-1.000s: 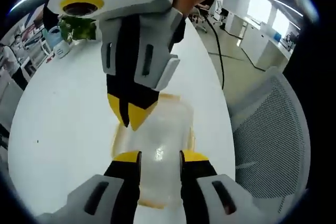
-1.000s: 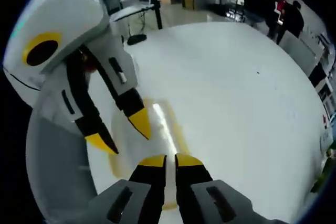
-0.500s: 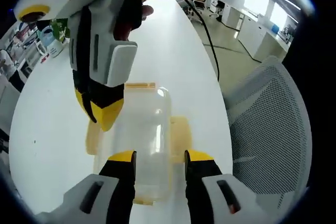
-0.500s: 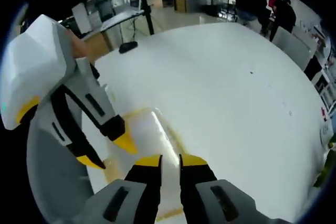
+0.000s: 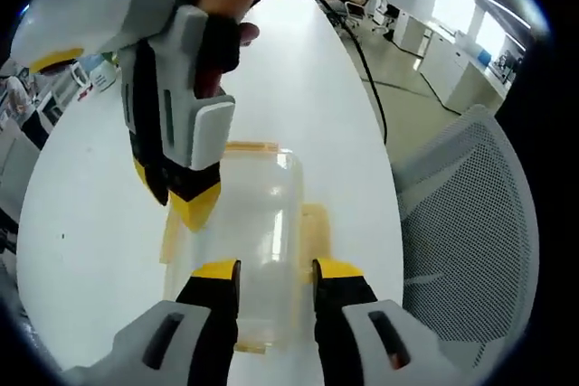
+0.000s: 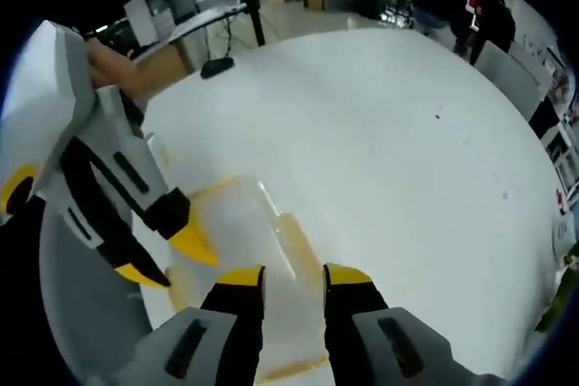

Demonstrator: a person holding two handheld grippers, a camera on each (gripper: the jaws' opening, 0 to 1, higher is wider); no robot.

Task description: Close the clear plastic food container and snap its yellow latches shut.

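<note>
I find the clear plastic food container [image 5: 258,232] at lower centre of the left gripper view, resting on the white table [image 5: 99,223] with its lid down. A yellow latch [image 5: 249,146] shows along its far edge, and another yellow latch [image 5: 315,228] lies flat on the table at its right side. In the right gripper view the container [image 6: 244,223] sits at lower centre.

My left gripper [image 5: 269,270] stands at the bottom of its view, jaws parted with a gap, straddling the near end of the container; I cannot tell whether they touch it. My right gripper [image 5: 185,201] comes down from the upper left of that view, its tips close together at the container's left edge. In its own view the right gripper [image 6: 288,276] shows a gap between its jaws, nothing held.

A mesh chair [image 5: 461,223] stands at the right edge.
</note>
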